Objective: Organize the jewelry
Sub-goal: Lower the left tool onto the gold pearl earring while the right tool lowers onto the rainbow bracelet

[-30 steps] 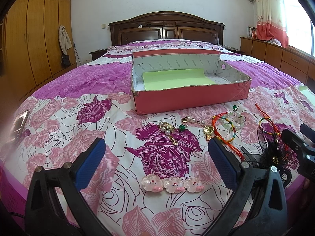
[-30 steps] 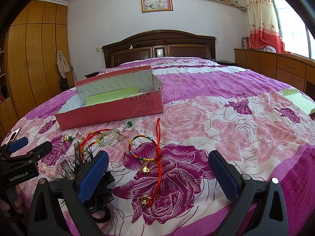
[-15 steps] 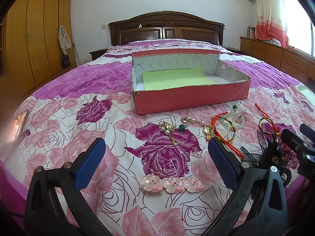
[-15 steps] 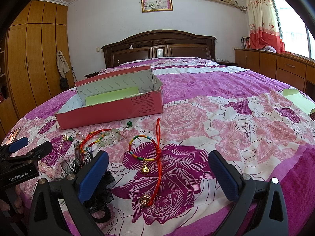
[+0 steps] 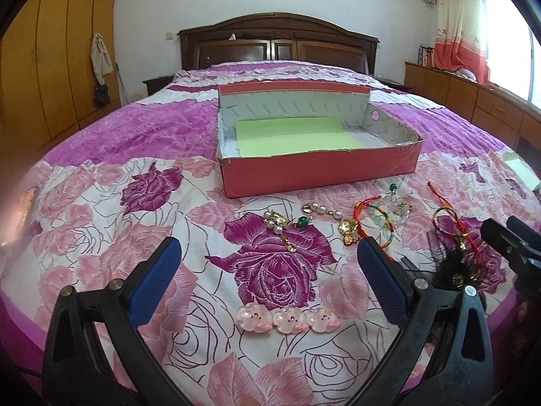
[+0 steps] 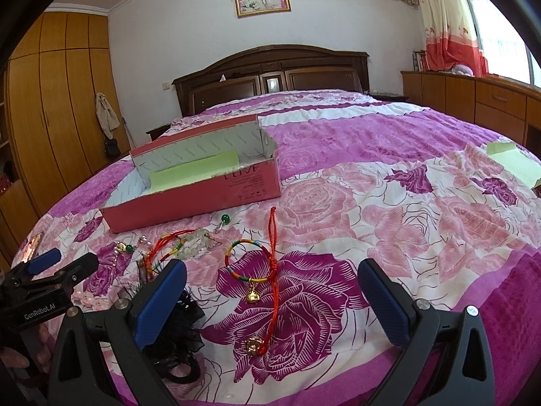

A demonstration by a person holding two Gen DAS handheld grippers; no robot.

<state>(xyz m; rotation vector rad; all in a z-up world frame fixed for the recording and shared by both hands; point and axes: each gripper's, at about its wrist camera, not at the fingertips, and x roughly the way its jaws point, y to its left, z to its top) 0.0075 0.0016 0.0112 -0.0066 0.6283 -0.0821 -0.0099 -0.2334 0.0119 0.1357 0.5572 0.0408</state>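
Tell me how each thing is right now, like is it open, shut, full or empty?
left gripper: open, holding nothing.
right gripper: open, holding nothing.
pink box: open, no lid, only green paper inside.
pig clips: lying in a row on the bedspread.
rainbow bracelet: lying flat, outside the box.
black hair tie: lying by the right gripper.
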